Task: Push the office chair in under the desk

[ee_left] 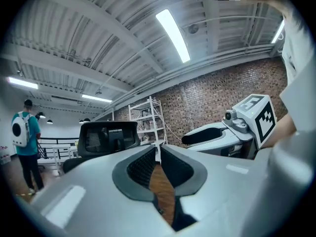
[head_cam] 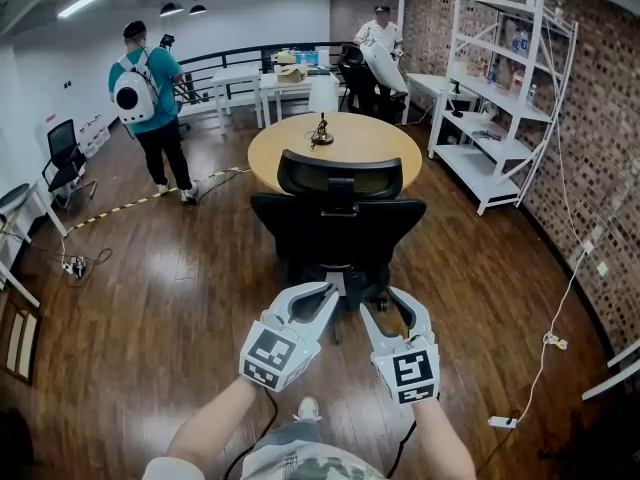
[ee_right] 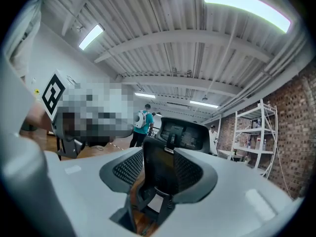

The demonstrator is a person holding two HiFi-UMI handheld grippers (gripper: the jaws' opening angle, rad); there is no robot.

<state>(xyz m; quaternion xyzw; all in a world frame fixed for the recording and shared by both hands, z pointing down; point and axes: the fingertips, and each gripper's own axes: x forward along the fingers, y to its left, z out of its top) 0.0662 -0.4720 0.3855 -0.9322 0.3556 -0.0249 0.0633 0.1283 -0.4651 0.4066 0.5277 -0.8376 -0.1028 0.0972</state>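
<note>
Black office chair (head_cam: 338, 226) at the near edge of the round wooden surface (head_cam: 385, 146), left tool (head_cam: 325, 293) pinched narrow and empty, right tool (head_cam: 385, 303) half apart, gripping nothing, both behind the chair.

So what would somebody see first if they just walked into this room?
Probably the big black mesh-backed office chair, standing mid-room on the dark wooden floor, on the near side of a round light-wood table. Next, the white left tool and white right tool pointing at it from the bottom edge, and a person in a teal shirt with a white backpack at back left.
</note>
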